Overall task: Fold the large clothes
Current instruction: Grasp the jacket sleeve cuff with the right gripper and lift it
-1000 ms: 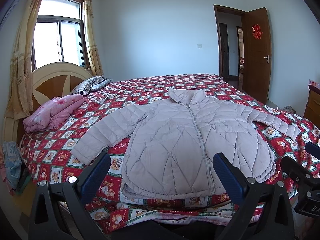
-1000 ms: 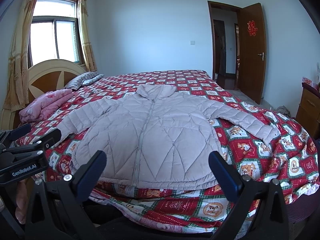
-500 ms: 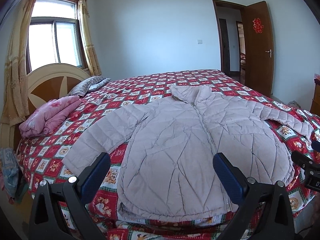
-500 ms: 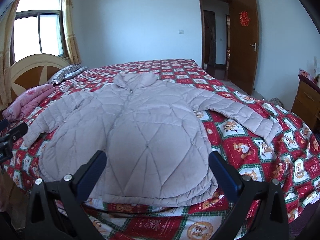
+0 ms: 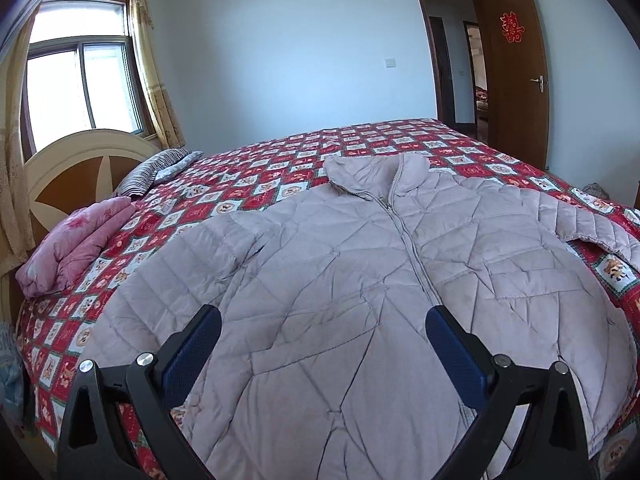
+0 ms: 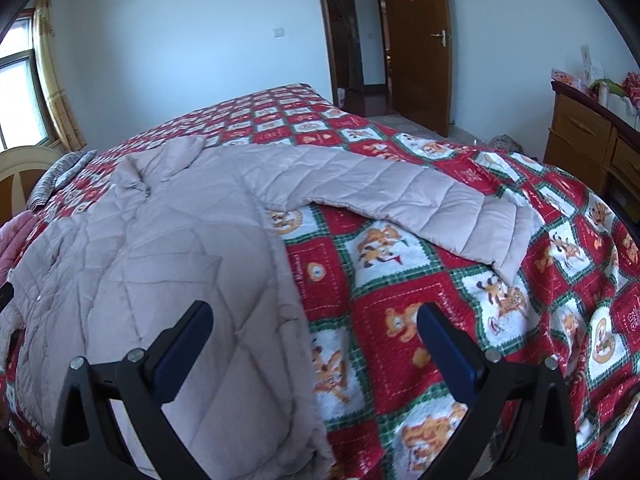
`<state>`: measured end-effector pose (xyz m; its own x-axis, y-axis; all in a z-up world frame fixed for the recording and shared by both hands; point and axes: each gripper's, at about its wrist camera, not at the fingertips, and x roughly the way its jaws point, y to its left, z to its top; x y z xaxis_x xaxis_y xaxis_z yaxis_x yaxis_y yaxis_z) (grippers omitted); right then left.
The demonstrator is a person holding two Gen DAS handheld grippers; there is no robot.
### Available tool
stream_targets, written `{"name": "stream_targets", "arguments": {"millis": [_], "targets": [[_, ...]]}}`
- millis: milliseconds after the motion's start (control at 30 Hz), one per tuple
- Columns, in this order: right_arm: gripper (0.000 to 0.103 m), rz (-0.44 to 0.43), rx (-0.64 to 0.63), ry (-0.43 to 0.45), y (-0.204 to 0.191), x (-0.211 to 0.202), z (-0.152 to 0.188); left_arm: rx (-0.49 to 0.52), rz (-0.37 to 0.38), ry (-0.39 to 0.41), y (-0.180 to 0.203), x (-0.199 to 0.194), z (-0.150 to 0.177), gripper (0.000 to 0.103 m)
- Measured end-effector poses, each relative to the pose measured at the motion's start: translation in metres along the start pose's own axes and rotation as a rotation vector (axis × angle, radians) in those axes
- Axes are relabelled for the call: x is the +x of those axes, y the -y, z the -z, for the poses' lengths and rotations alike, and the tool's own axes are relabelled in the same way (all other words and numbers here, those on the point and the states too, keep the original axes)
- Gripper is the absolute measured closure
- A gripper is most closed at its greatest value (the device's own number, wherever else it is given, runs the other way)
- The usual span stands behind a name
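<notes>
A pale lilac quilted jacket [image 5: 360, 280] lies flat, zipped and face up on the bed, collar at the far side, both sleeves spread out. My left gripper [image 5: 320, 344] is open and empty, hovering over the jacket's lower left front. My right gripper [image 6: 316, 340] is open and empty over the jacket's [image 6: 160, 264] right side edge near the hem. The right sleeve [image 6: 400, 200] stretches across the quilt to the right, beyond the right gripper.
The bed has a red patterned quilt [image 6: 440, 300]. A folded pink blanket [image 5: 76, 248] and a striped pillow [image 5: 156, 170] lie by the headboard [image 5: 80, 168] at left. A wooden dresser [image 6: 592, 140] stands at right, an open door [image 5: 516, 64] at the back.
Both grippers have moved forward and lower over the bed, closer to the jacket. The right gripper has swung to the right, toward the jacket's side edge and right sleeve.
</notes>
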<state>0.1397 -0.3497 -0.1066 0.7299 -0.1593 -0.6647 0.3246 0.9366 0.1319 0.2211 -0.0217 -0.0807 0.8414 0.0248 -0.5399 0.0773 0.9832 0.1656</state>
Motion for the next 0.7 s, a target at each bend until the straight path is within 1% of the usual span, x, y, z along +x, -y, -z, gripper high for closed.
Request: {"name": "stream_targets", "arguments": {"millis": [167,367,500,600,700], "targets": [[0.0,0.069,0.089,-0.018,0.04,0.025,-0.017,0.006,-0.001,-0.049,0.012,0.048,-0.006,0.001],[0.0,0.135,0.169,-0.034,0.08,0.035,-0.025,0.013,0.005,-0.088,0.021,0.092,-0.011,0.001],[0.0,0.181,0.25,-0.03,0.114,0.036,-0.033,0.011,-0.018,-0.104,0.018,0.118,-0.009,0.001],[0.0,0.217,0.292,-0.02,0.135,0.035,-0.038,-0.005,-0.024,-0.148,0.014,0.137,-0.007,0.001],[0.0,0.223,0.341,-0.026,0.151,0.038,-0.041,-0.03,-0.015,-0.162,0.008,0.144,-0.007,0.001]]}}
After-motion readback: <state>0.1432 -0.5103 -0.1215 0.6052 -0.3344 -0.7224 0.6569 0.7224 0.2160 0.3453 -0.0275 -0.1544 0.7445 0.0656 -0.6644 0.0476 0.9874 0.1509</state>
